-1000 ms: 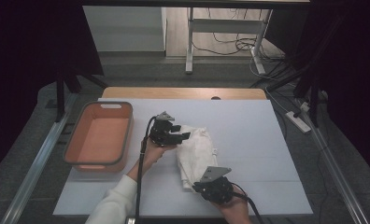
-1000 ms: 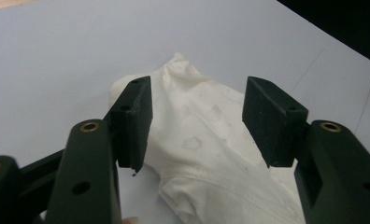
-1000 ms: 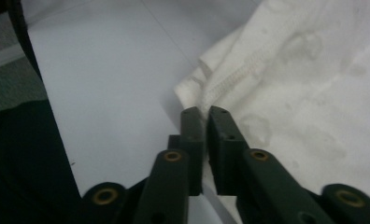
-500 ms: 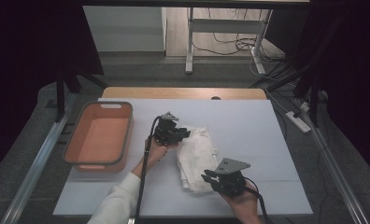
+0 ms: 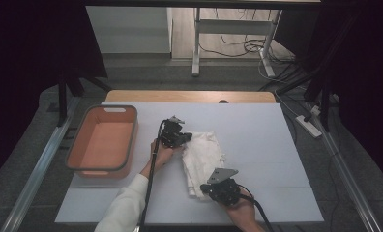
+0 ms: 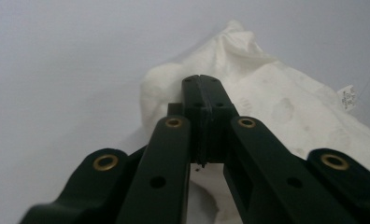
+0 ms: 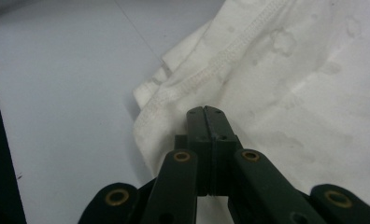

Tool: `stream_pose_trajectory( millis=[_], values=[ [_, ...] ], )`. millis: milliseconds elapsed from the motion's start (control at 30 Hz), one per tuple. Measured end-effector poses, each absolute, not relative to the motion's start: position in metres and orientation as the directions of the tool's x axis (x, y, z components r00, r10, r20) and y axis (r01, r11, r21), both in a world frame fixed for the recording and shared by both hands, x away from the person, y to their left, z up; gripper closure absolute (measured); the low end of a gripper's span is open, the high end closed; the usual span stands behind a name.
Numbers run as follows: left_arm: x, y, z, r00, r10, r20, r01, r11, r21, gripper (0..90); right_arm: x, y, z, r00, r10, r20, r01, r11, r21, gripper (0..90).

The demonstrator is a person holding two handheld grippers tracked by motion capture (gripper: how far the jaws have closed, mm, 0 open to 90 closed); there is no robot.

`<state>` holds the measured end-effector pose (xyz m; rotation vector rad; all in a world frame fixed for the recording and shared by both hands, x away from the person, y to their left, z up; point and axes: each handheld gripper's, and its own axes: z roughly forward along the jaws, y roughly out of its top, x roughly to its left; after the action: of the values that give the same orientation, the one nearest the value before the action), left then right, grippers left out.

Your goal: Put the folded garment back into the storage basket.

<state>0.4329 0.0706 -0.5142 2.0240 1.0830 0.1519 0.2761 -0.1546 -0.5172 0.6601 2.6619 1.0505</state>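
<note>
Seen from the high view, a crumpled white cloth (image 5: pixel 202 157) lies near the middle of the pale grey table (image 5: pixel 276 145), with the left gripper (image 5: pixel 185 138) at its far left corner and the right gripper (image 5: pixel 204 188) at its near edge, each held in one of the person's hands. An orange plastic tub with a grey rim (image 5: pixel 102 141) stands well apart at the table's left side. In the left gripper view, the two black jaws stand pressed together, having just been closing, their tips over a bunched white fold of the cloth (image 6: pixel 286 107); whether fabric is pinched between them cannot be told. A small printed tag (image 6: pixel 347 97) sticks out at the cloth's edge. In the right gripper view, the jaws are likewise closed tight, tips resting just beside a stitched hem (image 7: pixel 211 70) of the cloth (image 7: pixel 314 93), which spreads across the table (image 7: pixel 71 93).
</note>
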Motion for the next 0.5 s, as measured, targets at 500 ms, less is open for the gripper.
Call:
stream_pose_trajectory(
  millis=[500],
  values=[
    [0.438,0.073,-0.526,0.616,0.738,-0.276,0.666,-0.300,0.683,89.0,0.268,-0.163,-0.519,-0.883,0.469,-0.025,0.321,0.641,0.697,89.9]
  ],
)
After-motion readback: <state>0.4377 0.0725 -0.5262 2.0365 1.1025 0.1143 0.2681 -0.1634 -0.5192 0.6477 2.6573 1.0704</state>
